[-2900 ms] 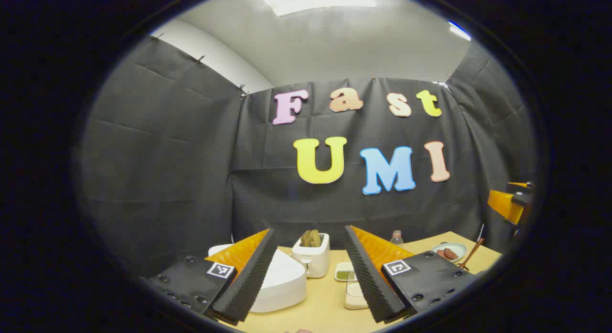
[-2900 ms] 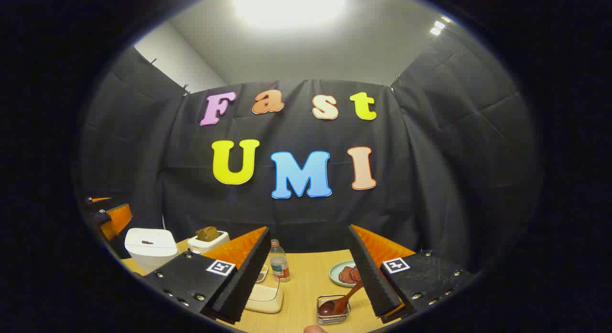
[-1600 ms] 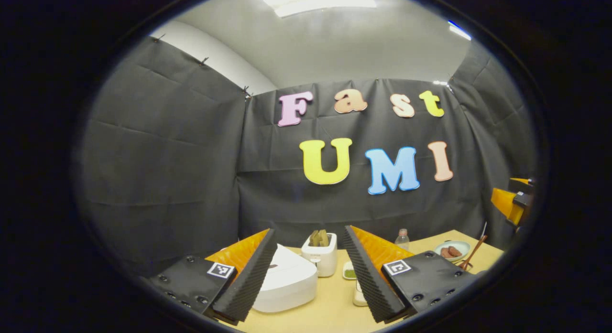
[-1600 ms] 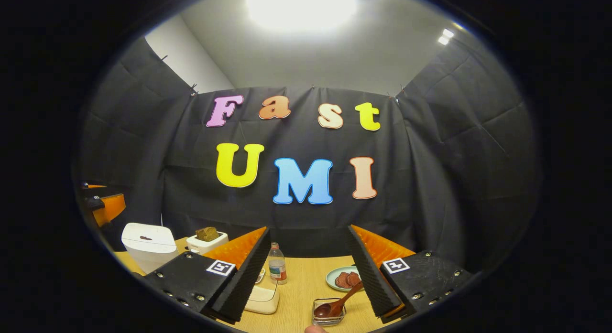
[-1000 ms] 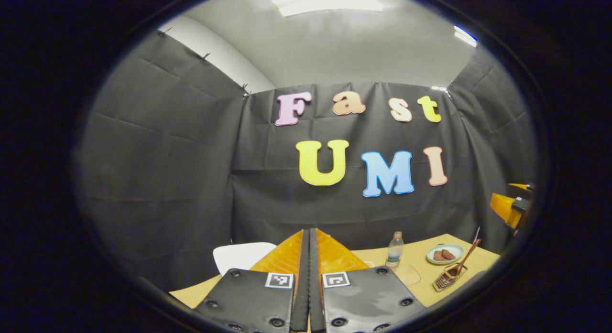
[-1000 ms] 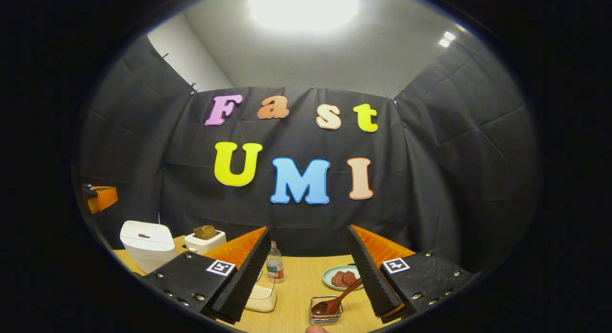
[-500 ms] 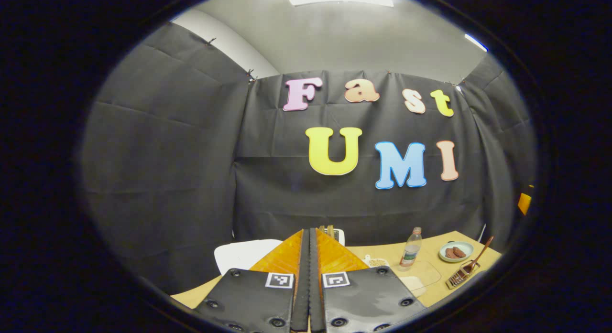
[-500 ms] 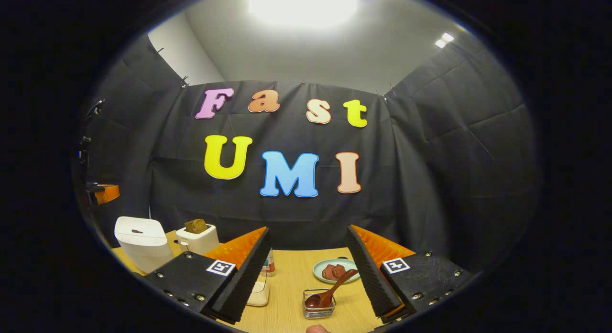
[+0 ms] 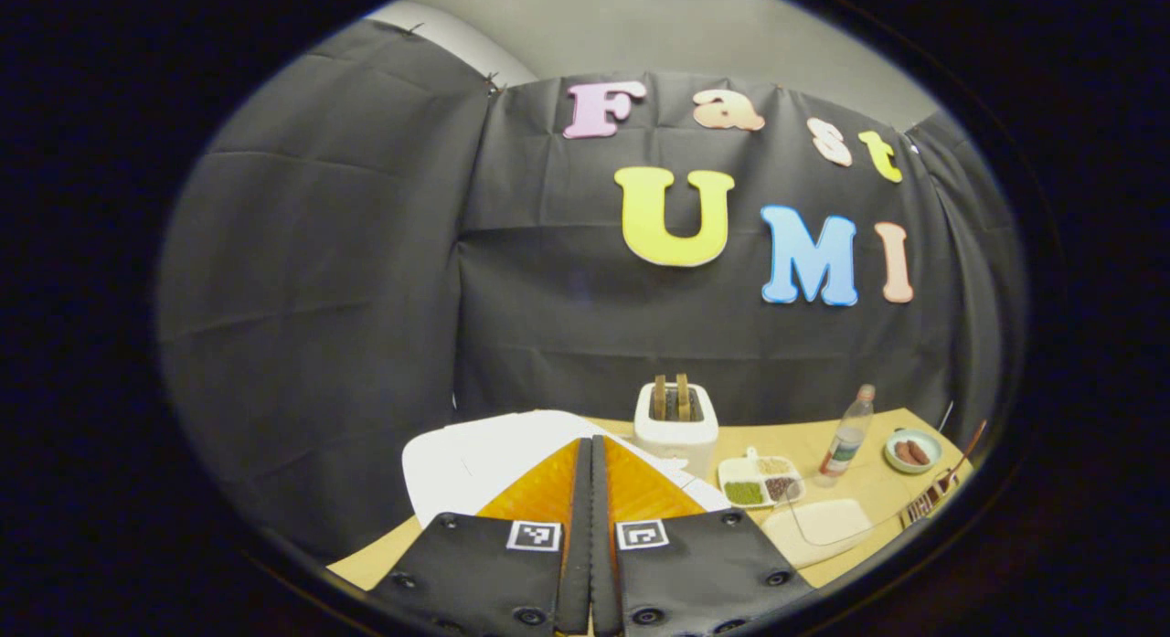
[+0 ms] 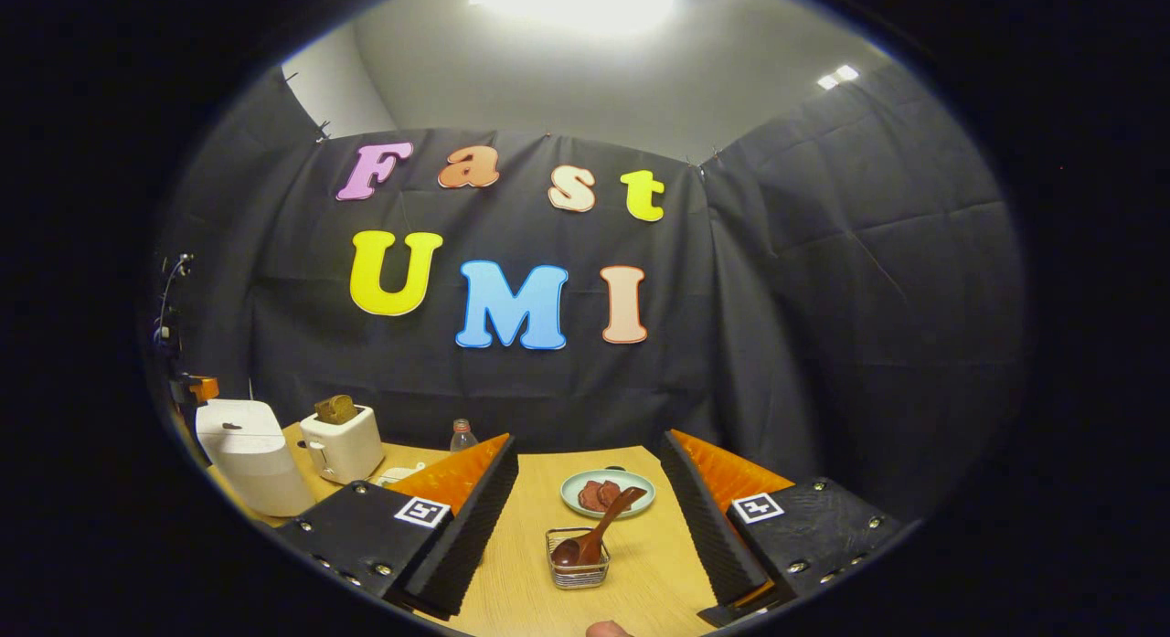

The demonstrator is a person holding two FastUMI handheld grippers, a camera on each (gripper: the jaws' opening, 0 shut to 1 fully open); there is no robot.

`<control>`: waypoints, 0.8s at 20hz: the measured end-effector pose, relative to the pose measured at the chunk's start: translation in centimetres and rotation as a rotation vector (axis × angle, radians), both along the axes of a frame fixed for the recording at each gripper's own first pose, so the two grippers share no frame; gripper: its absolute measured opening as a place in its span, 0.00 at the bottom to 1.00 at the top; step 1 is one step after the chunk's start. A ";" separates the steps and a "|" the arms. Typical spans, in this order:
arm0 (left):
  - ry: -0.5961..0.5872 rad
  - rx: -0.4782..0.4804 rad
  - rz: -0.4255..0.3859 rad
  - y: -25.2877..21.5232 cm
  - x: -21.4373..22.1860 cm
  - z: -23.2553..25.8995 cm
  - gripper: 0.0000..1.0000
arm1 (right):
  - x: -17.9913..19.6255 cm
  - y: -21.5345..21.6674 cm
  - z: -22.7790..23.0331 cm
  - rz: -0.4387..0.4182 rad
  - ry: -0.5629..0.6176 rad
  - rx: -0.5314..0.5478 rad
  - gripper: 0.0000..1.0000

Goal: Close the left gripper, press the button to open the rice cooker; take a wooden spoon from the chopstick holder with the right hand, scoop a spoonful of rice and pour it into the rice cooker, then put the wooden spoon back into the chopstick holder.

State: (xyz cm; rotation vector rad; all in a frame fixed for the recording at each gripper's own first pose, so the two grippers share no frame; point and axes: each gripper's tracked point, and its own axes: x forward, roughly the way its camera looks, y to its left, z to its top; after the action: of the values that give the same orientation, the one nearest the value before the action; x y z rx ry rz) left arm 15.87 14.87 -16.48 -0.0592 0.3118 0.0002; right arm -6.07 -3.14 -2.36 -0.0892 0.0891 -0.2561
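Black cloth walling a booth, pale wooden table [image 10: 539, 564] spreading below. Left gripper [image 9: 591, 491] pressing its fingers flat together, nothing between them, pointing down over the white rice cooker [image 9: 475, 454], lid lying shut. Rice cooker also standing at the far left in the right gripper view, beside a toaster [image 10: 340, 443]. Button itself sitting hidden behind the fingers in the left gripper view, so not telling whether the tip is touching it yet.

Right gripper [image 10: 585, 518] hanging wide apart and empty, facing the wire chopstick holder [image 10: 578, 571] with the wooden spoon [image 10: 594, 536] leaning in it, bowl down, handle slanting up toward a plate [image 10: 608, 491].

Judging the spoon light, stiff and smooth, likely to swivel if pinched near the end; taking hold around the middle of the handle, above the holder's rim, seeming soundest. Holder looking light too, probably tipping or sliding if the spoon is dragged sideways, so lifting along the handle's slant. Cooker button likely needing a firm, square push, the body heavy enough to stay put.
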 end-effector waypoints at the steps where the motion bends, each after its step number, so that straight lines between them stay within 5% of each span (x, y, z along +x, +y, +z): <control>1: 0.029 -0.008 0.008 0.3 0.6 -1.4 0.08 | 0.0 0.1 0.1 -0.005 0.003 0.002 0.96; 5: 0.123 -0.075 0.038 0.4 1.2 -5.7 0.08 | 0.1 0.3 -0.1 -0.003 0.017 -0.017 0.96; 16: 0.095 -0.056 0.042 -0.1 0.3 -5.8 0.08 | 1.5 0.6 0.3 0.045 0.008 -0.021 0.96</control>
State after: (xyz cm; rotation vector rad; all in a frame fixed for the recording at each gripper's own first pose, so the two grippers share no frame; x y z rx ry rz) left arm 16.12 14.73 -22.31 -0.1219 0.4051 0.0358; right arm -4.62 -2.56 -2.01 -0.1131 0.0923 -0.2117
